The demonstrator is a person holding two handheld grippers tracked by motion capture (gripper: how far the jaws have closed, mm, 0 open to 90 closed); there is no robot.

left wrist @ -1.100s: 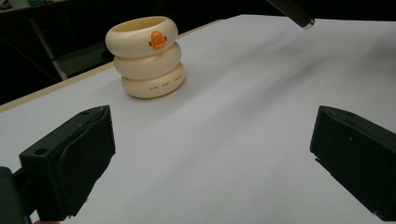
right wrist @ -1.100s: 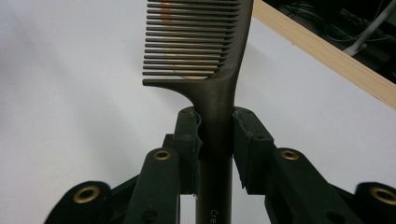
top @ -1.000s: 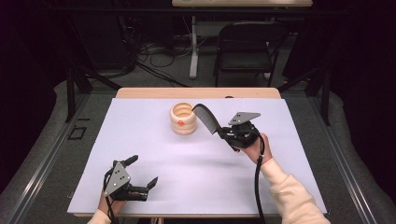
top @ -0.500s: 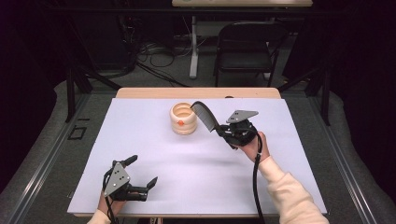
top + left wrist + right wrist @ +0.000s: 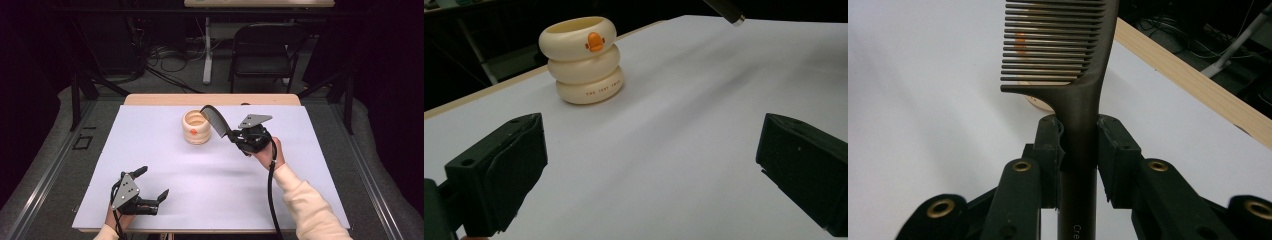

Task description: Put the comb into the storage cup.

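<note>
Dark brown plastic comb (image 5: 215, 120) clamped by its handle in the right tool (image 5: 235, 136), long axis slanting up and away toward the table's far edge, toothed end poised just over the mouth of the cream three-ringed holder with an orange duck bill (image 5: 197, 128), handle end trailing toward the right edge. Left tool (image 5: 152, 192) spread wide and holding nothing, well apart near the front-left corner of the white-topped table (image 5: 300, 200).

- The comb (image 5: 1075, 75) is dark brown, with pale lettering on its handle.
- The ringed cup (image 5: 581, 60) is cream, with an orange beak mark.
- The table sheet (image 5: 165, 165) is pale lavender-white.
- The gripper pads (image 5: 499, 170) are black.
</note>
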